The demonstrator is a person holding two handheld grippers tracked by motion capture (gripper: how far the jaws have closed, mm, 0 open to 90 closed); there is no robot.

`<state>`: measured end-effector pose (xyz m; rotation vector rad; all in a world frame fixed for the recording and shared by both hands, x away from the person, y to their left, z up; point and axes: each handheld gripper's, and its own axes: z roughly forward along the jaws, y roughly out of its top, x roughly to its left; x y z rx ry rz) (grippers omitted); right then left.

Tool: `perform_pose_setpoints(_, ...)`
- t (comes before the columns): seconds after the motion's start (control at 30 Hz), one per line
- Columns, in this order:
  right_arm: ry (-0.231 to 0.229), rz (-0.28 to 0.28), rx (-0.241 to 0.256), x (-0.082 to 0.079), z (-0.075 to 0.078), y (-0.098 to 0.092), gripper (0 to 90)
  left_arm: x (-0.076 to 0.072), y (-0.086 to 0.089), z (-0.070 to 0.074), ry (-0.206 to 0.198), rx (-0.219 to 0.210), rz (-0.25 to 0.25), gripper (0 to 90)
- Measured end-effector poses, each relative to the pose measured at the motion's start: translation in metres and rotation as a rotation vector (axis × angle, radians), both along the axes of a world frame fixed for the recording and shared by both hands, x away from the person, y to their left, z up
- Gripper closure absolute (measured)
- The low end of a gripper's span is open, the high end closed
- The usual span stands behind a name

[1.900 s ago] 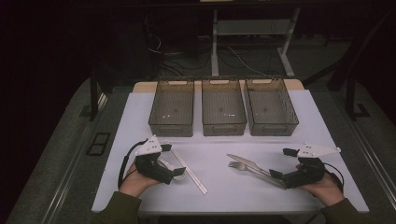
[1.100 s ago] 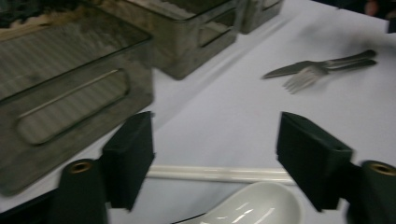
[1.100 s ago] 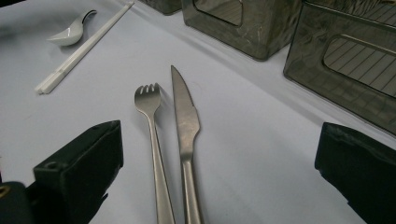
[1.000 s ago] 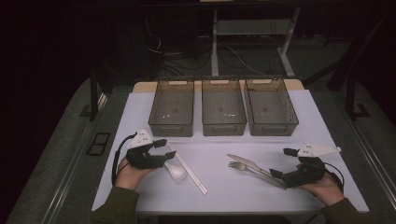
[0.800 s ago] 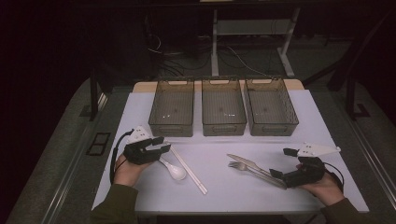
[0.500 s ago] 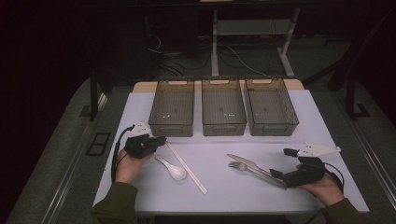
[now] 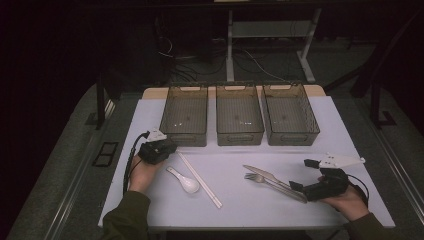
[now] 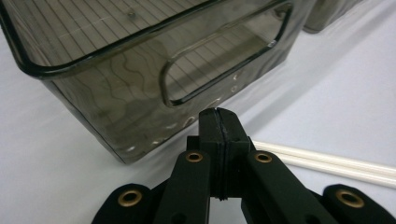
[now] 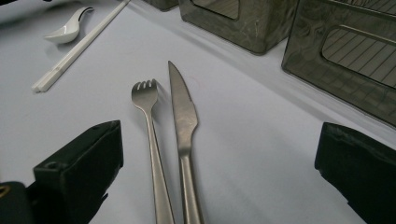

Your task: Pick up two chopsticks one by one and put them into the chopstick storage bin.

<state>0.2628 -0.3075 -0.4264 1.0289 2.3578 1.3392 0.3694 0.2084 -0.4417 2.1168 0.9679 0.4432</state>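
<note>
Left gripper (image 7: 167,146) now sits at the near end of the left bin (image 7: 184,116), up at 11 o'clock from the spoon (image 7: 184,181). About 2 s ago it rested lower on the surface (image 7: 235,200), right over the spoon and beside the chopsticks (image 7: 200,180); since then it has drawn away toward the bins, leaving the spoon uncovered. In the left gripper view its fingers (image 8: 219,135) are pressed flat together with nothing between them, the bin's handle cutout just ahead, the chopsticks (image 8: 327,163) lying at 3 o'clock.

Right gripper (image 7: 296,189) has not shifted over the same span. It rests at the handle ends of the fork (image 7: 270,183) and knife (image 7: 267,176). In the right gripper view the fingers (image 9: 79,163) stand wide apart, fork (image 9: 152,140) and knife (image 9: 183,121) lying side by side between them, untouched, tips toward 12 o'clock.

All 3 bins look empty: left, middle (image 7: 239,114), right (image 7: 290,114). All of the cutlery lies on the surface: spoon and chopsticks at the left, fork and knife at the right, the 2 groups well apart.

Reading: the work looks like sorting cutlery into bins, and no piece has gone in yet. The left gripper's retreat empty suggests a reposition, not a carry. The right gripper seems ready to close on the fork or knife; both lie so close that taking only 1 needs care.
</note>
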Motion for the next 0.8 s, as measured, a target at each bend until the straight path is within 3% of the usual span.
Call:
perform_pose_setpoints(0.3,0.002,-0.004,0.001,-0.001,0.000,-0.001,1.0,0.003,-0.002,-0.005,0.013,0.020,0.002,88.5)
perform_pose_setpoints(0.33,0.001,-0.004,-0.001,-0.001,0.001,-0.001,1.0,0.003,-0.004,-0.004,0.010,0.004,-0.007,88.5)
perform_pose_setpoints(0.53,-0.002,-0.003,-0.002,-0.001,0.001,-0.001,1.0,0.001,-0.010,0.000,0.006,0.002,-0.036,88.6)
perform_pose_setpoints(0.63,-0.002,-0.003,-0.003,-0.001,0.001,-0.001,1.0,0.002,-0.012,-0.002,0.018,0.028,-0.030,88.6)
perform_pose_setpoints(0.8,-0.002,-0.006,-0.001,-0.001,0.001,-0.002,1.0,0.003,-0.009,-0.004,0.022,0.020,-0.019,88.6)
